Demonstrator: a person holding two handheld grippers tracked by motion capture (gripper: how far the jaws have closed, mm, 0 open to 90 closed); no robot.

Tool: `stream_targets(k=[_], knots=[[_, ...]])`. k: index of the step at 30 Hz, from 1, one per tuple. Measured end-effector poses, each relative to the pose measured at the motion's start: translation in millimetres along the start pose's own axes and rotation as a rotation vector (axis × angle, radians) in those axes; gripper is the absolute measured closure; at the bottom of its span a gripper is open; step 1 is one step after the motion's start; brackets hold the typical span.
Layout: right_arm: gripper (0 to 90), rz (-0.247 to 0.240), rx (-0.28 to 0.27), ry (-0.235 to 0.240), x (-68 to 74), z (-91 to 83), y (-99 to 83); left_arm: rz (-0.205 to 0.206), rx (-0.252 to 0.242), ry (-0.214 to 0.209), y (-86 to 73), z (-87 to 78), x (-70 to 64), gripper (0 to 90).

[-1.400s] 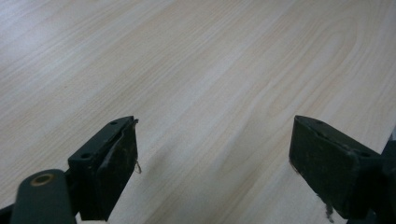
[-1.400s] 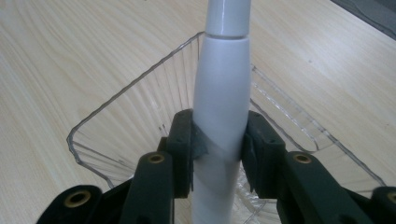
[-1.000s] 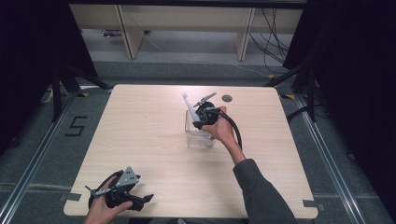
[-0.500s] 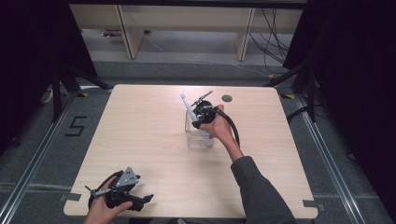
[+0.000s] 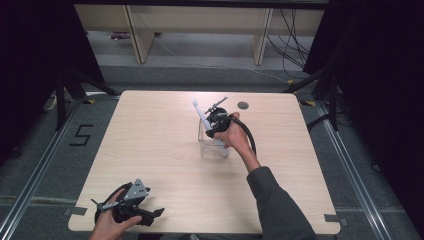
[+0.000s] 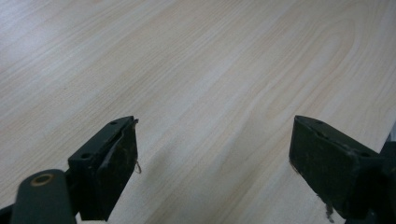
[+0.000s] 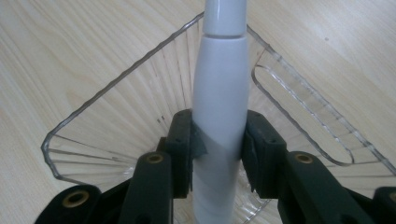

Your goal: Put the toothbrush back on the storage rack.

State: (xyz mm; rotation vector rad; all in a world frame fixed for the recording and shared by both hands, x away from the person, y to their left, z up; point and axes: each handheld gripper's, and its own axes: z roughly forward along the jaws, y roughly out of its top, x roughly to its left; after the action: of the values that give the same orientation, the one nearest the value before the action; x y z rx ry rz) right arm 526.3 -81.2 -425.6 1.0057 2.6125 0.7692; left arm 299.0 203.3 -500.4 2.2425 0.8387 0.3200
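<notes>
Left hand-held gripper [image 5: 131, 207] sits at the counter's [image 5: 150, 140] near-left edge, jaws wide apart, holding nothing. Mid-counter we see the clear container [image 5: 212, 145]. Right hand-held gripper [image 7: 218, 149] clamps a white tube [image 7: 219, 93], tilted, over that container's [image 7: 116, 116] opening.

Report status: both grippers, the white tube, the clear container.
Right gripper shut on white tube, over clear container. Left gripper open, holding nothing, low over table. Nothing in the way.
</notes>
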Motion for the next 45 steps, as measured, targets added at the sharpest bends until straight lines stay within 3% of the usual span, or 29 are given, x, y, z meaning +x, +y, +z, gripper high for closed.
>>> stream_targets(k=[3,7,8,9,11,14,15,18,20,21,23,24,25,27,34,36,40,42,45], knots=[[65.5,0.059,0.031,0.004,3.5,-1.5,-0.1,-0.001,-0.002,0.0,0.4,-0.2,0.3,15.1],[63.2,0.044,0.011,0.015,2.9,-3.0,-0.3,0.001,0.0,0.001,0.0,-0.2,0.1,15.1],[61.6,0.012,-0.006,0.006,1.3,-3.8,-0.1,0.002,0.0,0.002,0.4,-0.4,0.6,15.0],[60.0,0.044,-0.006,0.006,2.8,-7.1,-0.2,-0.003,-0.004,0.0,0.4,-0.1,0.2,15.0],[58.6,0.062,-0.013,0.008,3.5,-11.9,-0.3,0.002,0.001,0.002,0.0,0.1,0.3,15.1],[56.2,0.031,-0.048,0.002,1.4,-17.0,-1.3,-0.001,0.001,0.002,0.2,0.2,0.4,15.1],[56.1,0.07,-0.034,0.003,3.4,-20.5,-1.5,-0.002,0.001,0.001,0.3,0.4,0.3,15.0],[53.5,0.048,-0.062,0.016,1.8,-25.4,-2.5,-0.006,-0.002,0.0,-0.4,0.8,-0.3,15.1],[52.0,0.065,-0.069,0.008,1.0,-29.3,-2.9,-0.002,0.001,0.002,0.2,0.2,0.4,15.0],[51.4,0.027,-0.09,0.005,-1.3,-30.3,-3.2,-0.001,0.002,0.001,0.1,0.2,0.3,15.1],[50.0,0.048,-0.091,0.013,0.2,-34.1,-4.1,0.001,0.003,0.003,-0.4,0.3,0.4,15.0],[49.2,0.033,-0.1,0.012,-0.5,-35.6,-4.5,-0.008,-0.003,0.001,-0.4,0.6,0.0,15.1],[48.6,0.06,-0.089,0.001,1.5,-38.4,-5.1,-0.001,0.004,0.003,0.0,0.2,0.5,15.1],[47.9,0.024,-0.131,0.005,0.4,-40.8,-6.2,-0.006,-0.001,0.001,-0.1,0.7,-0.3,15.1],[44.4,0.048,-0.148,0.014,2.0,-53.3,-10.6,0.001,0.003,0.004,-0.4,0.3,0.3,15.1],[42.9,0.03,-0.163,0.011,1.2,-55.1,-12.5,-0.009,-0.001,0.003,-0.4,1.0,-0.2,15.1],[41.9,0.043,-0.179,0.019,0.5,-61.1,-18.1,0.002,0.007,0.002,-0.4,0.9,0.0,15.1],[40.8,0.009,-0.213,0.017,-2.3,-61.9,-21.0,-0.009,0.0,0.003,-0.4,1.0,0.0,15.1],[40.5,0.025,-0.215,0.031,-3.1,-67.0,-25.8,-0.003,0.0,0.005,-0.5,0.7,0.0,15.1]])
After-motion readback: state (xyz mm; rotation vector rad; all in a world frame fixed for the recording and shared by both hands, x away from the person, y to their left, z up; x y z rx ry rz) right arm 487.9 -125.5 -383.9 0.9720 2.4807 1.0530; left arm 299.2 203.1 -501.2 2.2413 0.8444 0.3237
